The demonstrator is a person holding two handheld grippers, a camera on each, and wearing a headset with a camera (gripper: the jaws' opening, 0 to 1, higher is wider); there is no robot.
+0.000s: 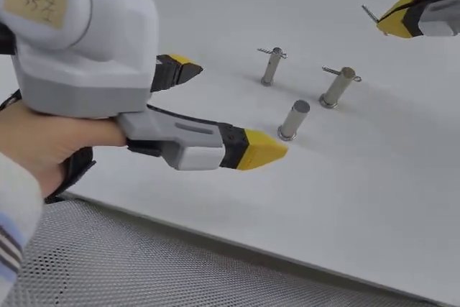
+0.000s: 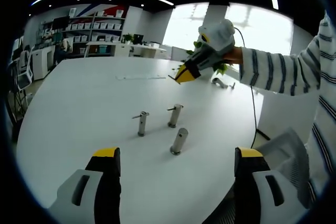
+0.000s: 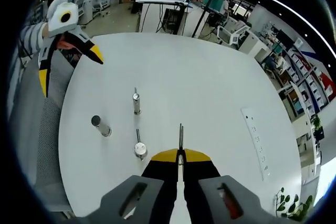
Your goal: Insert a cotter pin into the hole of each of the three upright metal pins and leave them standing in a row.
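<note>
Ahead of the left gripper (image 1: pixel 223 109), between its wide-open jaws, stands the bare metal pin (image 2: pixel 179 140), upright on the white tabletop (image 1: pixel 374 199), its hole unfilled. Those jaws hold nothing, and in the head view the yellow tip of one sits just beside this pin (image 1: pixel 293 120), not touching it.

Beyond it from the left jaws, two more metal pins are up on end, and each has a cotter pin through its top: the first fitted pin (image 2: pixel 142 123) and the second fitted pin (image 2: pixel 174 115). The three make a triangle, not a line.

Over to the right gripper (image 3: pixel 180 153): its jaws are pinched together on a loose cotter pin (image 3: pixel 180 137), which pokes straight out past the tips, held in the air. The second fitted pin (image 3: pixel 140 149) sits just left of those tips, the first fitted pin (image 3: pixel 136 102) farther ahead.
</note>
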